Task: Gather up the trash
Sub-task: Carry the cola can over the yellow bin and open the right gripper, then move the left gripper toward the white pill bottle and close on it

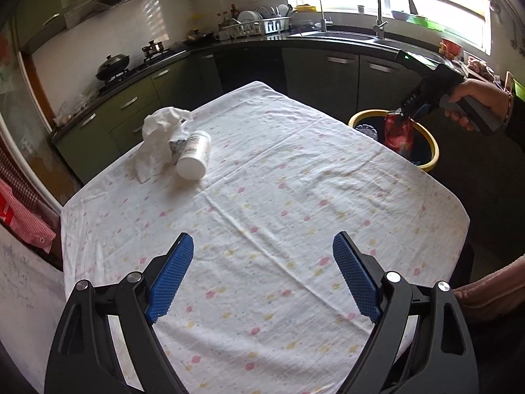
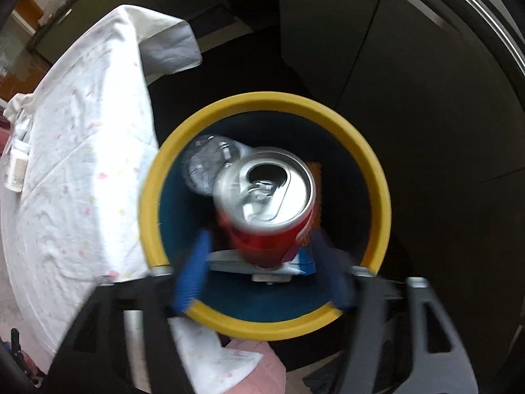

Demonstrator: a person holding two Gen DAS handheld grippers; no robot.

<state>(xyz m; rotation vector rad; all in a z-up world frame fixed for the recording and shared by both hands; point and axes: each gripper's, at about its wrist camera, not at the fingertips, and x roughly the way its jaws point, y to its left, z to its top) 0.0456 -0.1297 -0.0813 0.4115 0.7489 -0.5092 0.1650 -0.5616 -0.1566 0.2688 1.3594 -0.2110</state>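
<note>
A red soda can [image 2: 267, 203] hangs blurred over the yellow-rimmed bin [image 2: 147, 203], between the spread blue fingers of my right gripper [image 2: 262, 262], which do not touch it. From the left wrist view the can [image 1: 398, 133] is just below my right gripper [image 1: 405, 115] above the bin [image 1: 430, 161]. My left gripper [image 1: 262, 246] is open and empty over the near part of the table. A white bottle [image 1: 193, 156] lies on its side against a crumpled white tissue [image 1: 160, 134] at the table's far left.
The table has a white spotted cloth [image 1: 279, 197]. The bin holds a clear plastic bottle [image 2: 203, 167] and wrappers [image 2: 295, 264]. Dark green kitchen cabinets [image 1: 328, 82] with a stove and a sink stand behind the table.
</note>
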